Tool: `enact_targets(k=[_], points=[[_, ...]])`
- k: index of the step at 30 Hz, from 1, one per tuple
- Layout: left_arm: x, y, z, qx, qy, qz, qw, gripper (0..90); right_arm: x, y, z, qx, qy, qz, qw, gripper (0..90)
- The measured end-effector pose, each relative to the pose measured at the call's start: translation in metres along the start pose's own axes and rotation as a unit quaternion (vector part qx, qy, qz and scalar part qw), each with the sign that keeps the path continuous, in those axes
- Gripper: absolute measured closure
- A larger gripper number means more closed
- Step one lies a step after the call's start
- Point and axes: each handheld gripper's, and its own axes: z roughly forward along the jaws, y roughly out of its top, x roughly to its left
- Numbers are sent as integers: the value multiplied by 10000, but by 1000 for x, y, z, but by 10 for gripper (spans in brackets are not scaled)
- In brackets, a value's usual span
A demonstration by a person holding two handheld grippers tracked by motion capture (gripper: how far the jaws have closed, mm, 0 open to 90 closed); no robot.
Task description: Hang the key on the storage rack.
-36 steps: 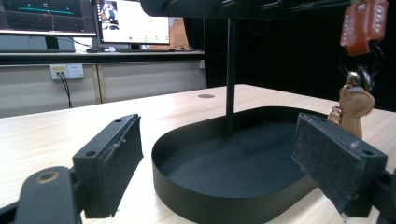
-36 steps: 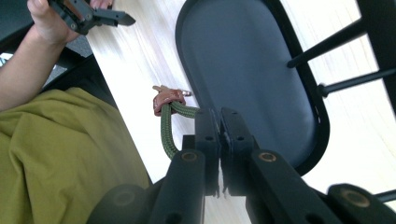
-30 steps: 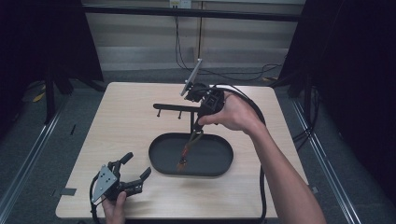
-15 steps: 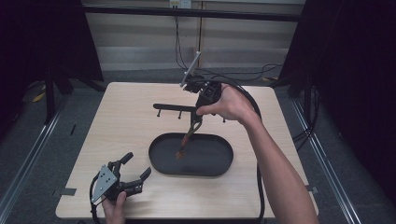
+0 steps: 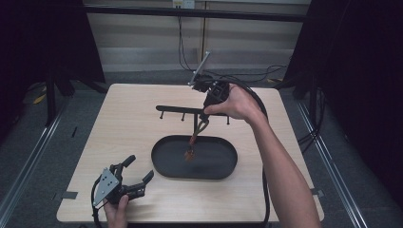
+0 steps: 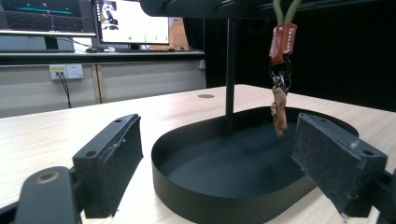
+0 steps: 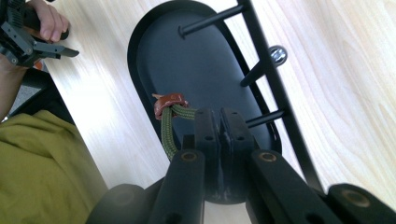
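A keychain (image 5: 190,151) hangs from a green cord (image 7: 167,128) with a brown leather tab (image 7: 170,103) and metal rings. My right gripper (image 5: 201,124) points down beside the black peg rack (image 5: 176,109) and is shut on the cord, as its own view shows (image 7: 219,116). The keychain (image 6: 280,93) dangles just above the floor of the black oval tray (image 5: 159,168). My left gripper (image 5: 139,168) rests at the table's near left, open and with nothing held. In its own view the left gripper (image 6: 224,140) faces the tray wall (image 6: 210,196) and the rack's post (image 6: 229,70).
The rack's bar with short pegs (image 7: 271,79) crosses over the tray (image 7: 196,60). Cables trail off the table's far edge (image 5: 237,78). Monitors (image 6: 126,21) and wall sockets (image 6: 65,71) stand beyond the table. Bare wood (image 5: 128,123) lies left of the tray.
My right hand has shifted toward the far side of the table, by the rack's bar, and the keychain has moved along with it. The left gripper has stayed put.
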Motion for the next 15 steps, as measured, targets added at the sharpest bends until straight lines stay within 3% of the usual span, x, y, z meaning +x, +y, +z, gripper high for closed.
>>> enact_targets(k=[10,13,15], points=[[0,0,0,-7,-6,9,10000,156,-6,3,4,-55,-186,124,9997,866],[0,0,0,1,-6,20,10000,156,-7,3,3,-75,-167,-27,9998,864],[0,0,0,3,-7,21,10000,156,-8,2,2,-130,-209,3,9997,863]])
